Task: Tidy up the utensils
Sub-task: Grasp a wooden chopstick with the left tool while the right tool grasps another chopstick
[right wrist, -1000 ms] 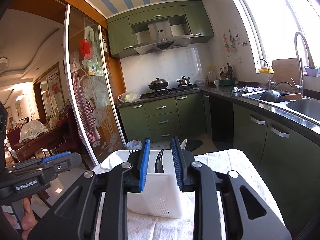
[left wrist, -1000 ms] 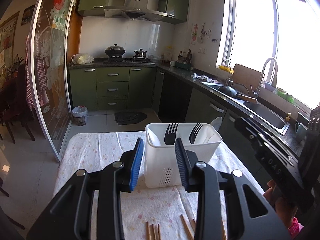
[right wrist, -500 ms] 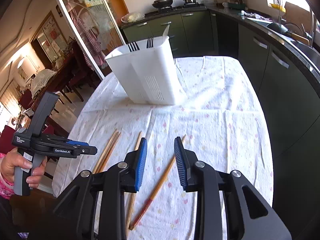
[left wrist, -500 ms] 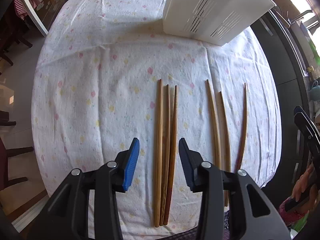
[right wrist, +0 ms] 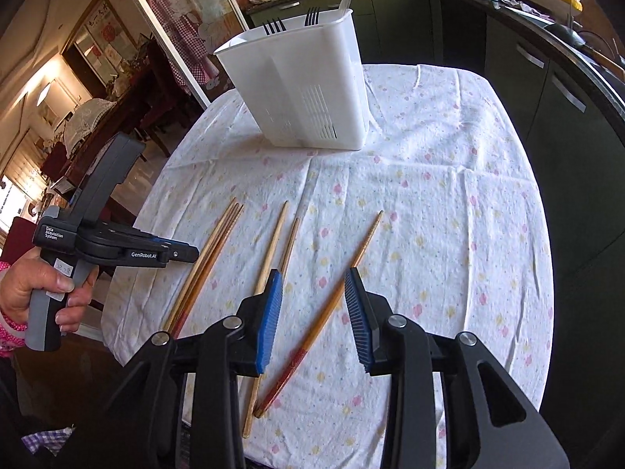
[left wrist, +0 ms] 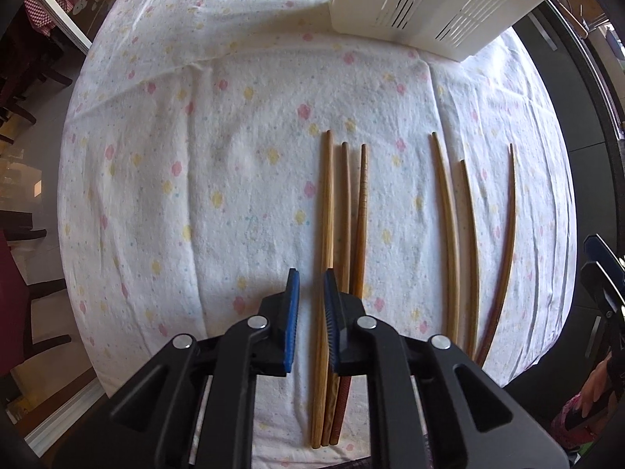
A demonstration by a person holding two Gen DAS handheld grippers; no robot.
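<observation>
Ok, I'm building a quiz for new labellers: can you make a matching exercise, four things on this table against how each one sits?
Things:
1. white caddy
2. black forks
3. three bunched chopsticks
4. red-ended chopstick

States:
a. lying side by side, touching
b. lying alone, slanted, rightmost
c. upright at the far end of the floral cloth
d. standing inside a container, tines up

Pairs: 1-c, 2-d, 3-a, 4-b
</observation>
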